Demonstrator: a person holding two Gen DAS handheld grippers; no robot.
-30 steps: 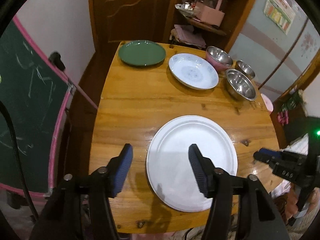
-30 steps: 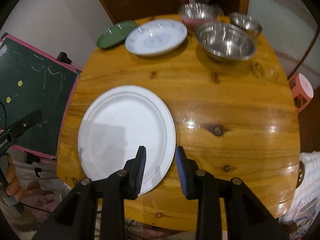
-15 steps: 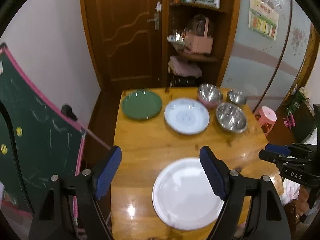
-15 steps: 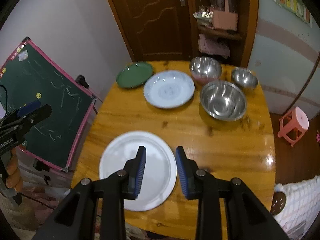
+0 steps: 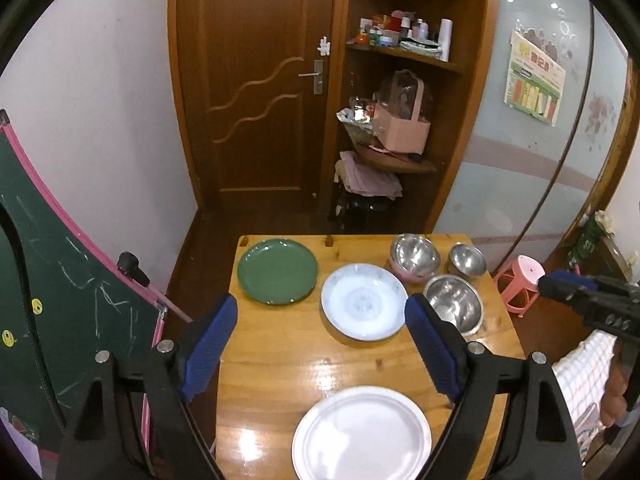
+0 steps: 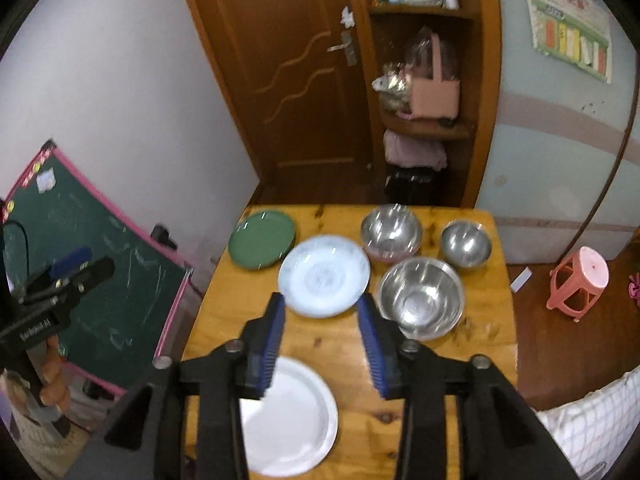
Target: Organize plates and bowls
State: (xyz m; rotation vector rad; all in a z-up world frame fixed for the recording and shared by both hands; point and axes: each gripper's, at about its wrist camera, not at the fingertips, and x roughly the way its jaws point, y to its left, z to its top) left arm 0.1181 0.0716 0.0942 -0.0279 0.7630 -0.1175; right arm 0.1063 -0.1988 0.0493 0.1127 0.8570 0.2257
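Everything sits on a wooden surface (image 5: 280, 352), so I'll place stuff relative to the patterned blue-white plate (image 5: 363, 301) in the middle of it. Going left to right: a green chalkboard (image 5: 60, 312) with a pink frame stands off the surface's left side. On the surface, a green plate (image 5: 277, 271) lies to the left of the patterned plate and a bit further back, apart from it. Closer to the camera than the patterned plate is a plain white plate (image 5: 362, 434), near the front edge, well apart from it. To its right are three steel bowls: a large one (image 5: 453, 305) just beside it, one sitting in a pink bowl (image 5: 415, 257) behind that, and a small one (image 5: 467, 259) furthest right. A pink stool (image 5: 520, 280) stands on the floor past the surface's right side.

The left hand-held gripper (image 5: 320, 354) hangs above the surface with its blue pads spread wide, holding nothing. The right hand-held gripper (image 6: 322, 344) is also up in the air, parted about halfway, empty too; that view is a bit blurry.
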